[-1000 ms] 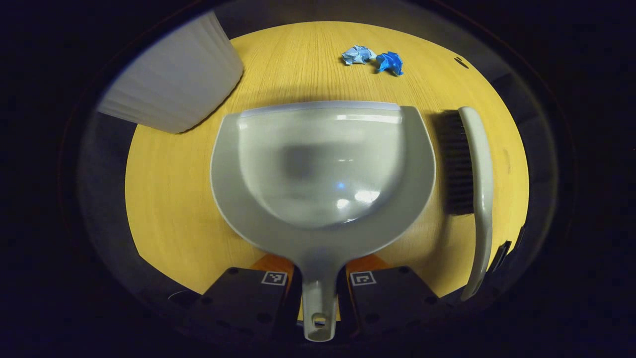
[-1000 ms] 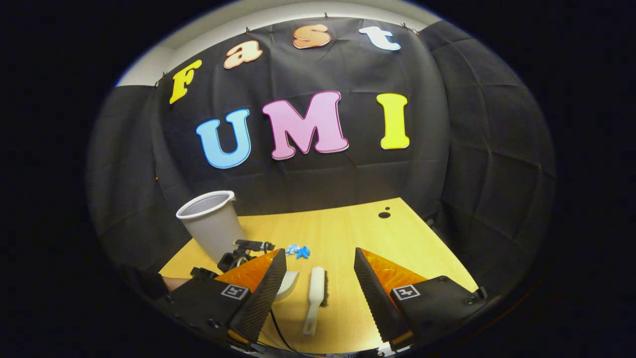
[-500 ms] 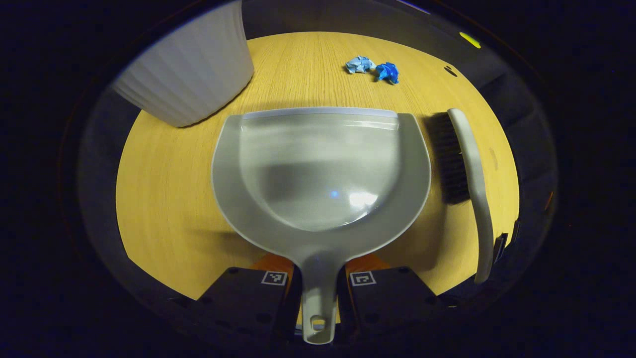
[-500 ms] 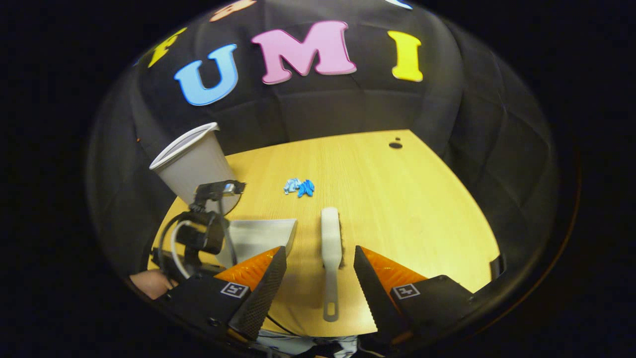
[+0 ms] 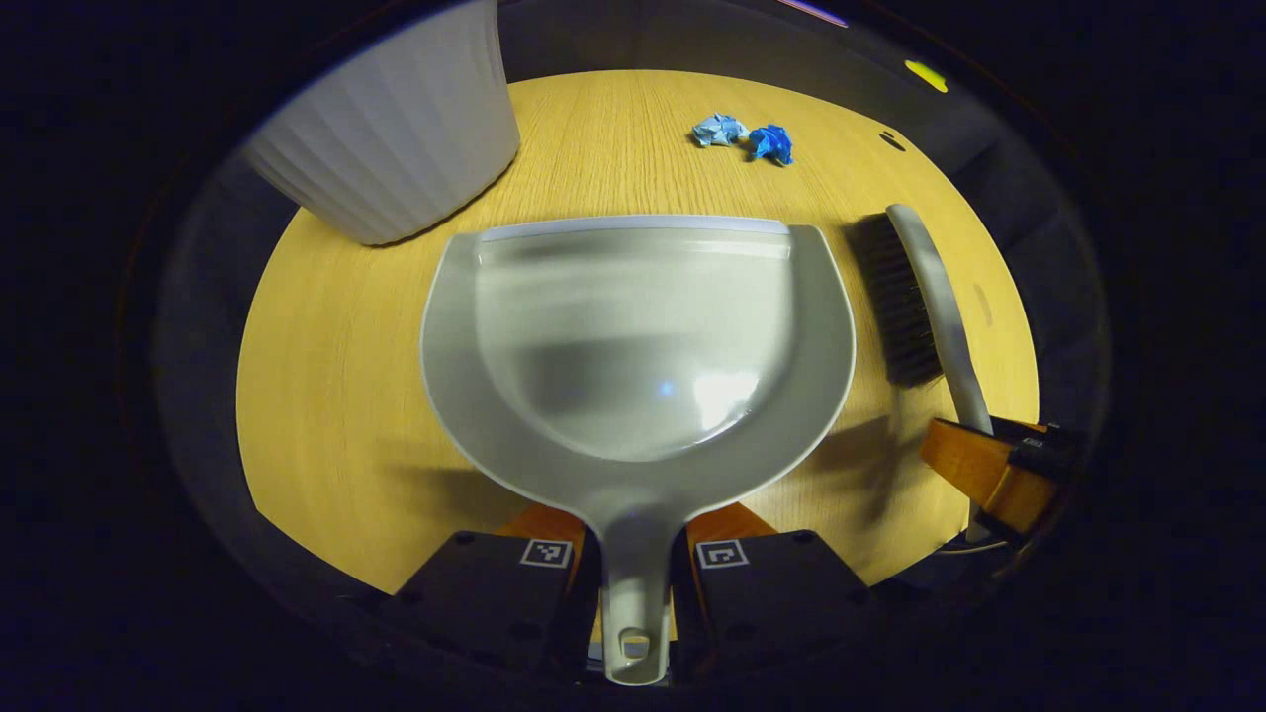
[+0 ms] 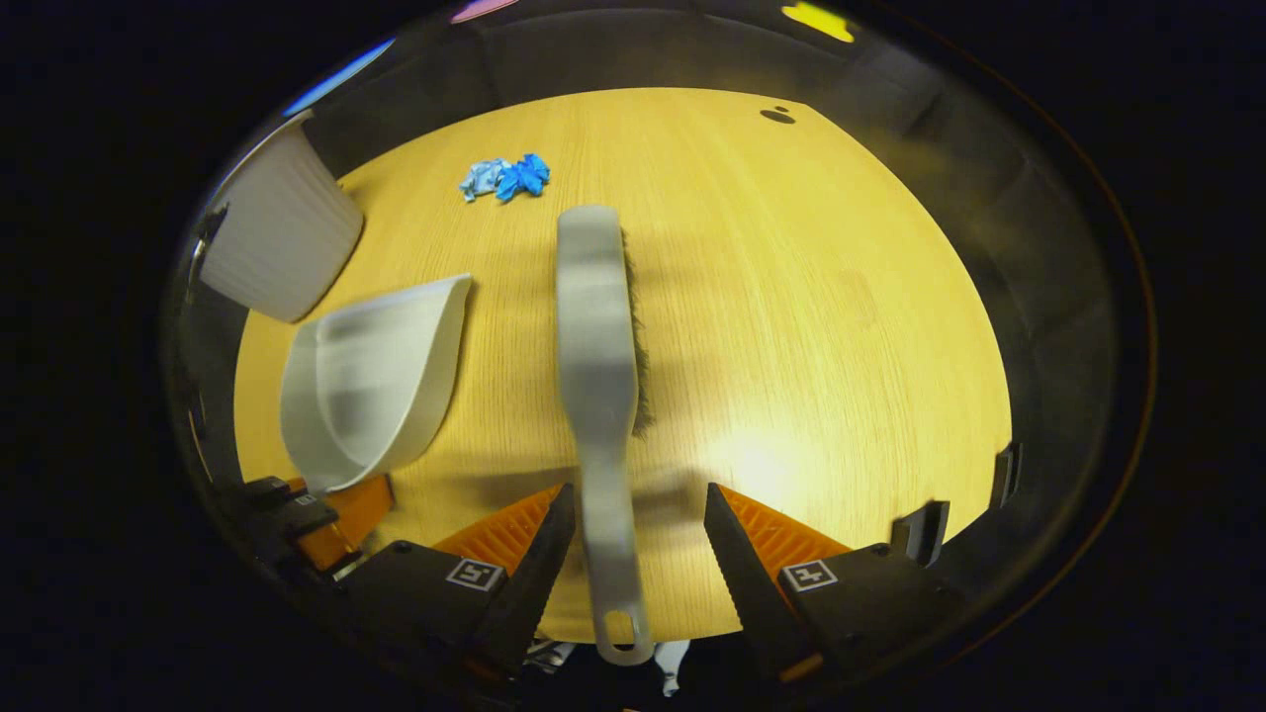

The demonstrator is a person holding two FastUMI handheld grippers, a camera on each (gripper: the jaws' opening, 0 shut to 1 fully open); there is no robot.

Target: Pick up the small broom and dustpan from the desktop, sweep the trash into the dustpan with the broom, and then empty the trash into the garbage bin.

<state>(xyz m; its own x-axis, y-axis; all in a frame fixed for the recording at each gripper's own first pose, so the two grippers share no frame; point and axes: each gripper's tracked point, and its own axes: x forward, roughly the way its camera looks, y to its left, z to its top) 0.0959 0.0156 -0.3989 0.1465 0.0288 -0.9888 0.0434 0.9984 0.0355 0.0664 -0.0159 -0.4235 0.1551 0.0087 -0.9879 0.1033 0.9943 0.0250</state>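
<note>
Left tongs (image 5: 633, 554): both fingers pinch the handle of the dustpan (image 5: 633, 336), one on each side. The handle end passes between the fingers and is partly covered by them. The pan's scoop points away over the counter (image 5: 326, 396), and whether its front lip touches the surface cannot be told.

Right tongs (image 6: 633, 534): spread, with the handle of the broom (image 6: 593, 336) lying between the fingers. A gap shows on each side of the handle, so no grip is made. In the left gripper view these tongs appear at the right edge, cut off, covering the broom's handle end.

The broom lies on the counter just right of the dustpan, bristles facing the pan. The bristles are mostly hidden under the broom's back in the right gripper view.

Two crumpled blue paper scraps (image 5: 744, 134) sit touching on the far counter. The ribbed white garbage bin (image 5: 396, 138) stands far left, its rim cut off.
</note>
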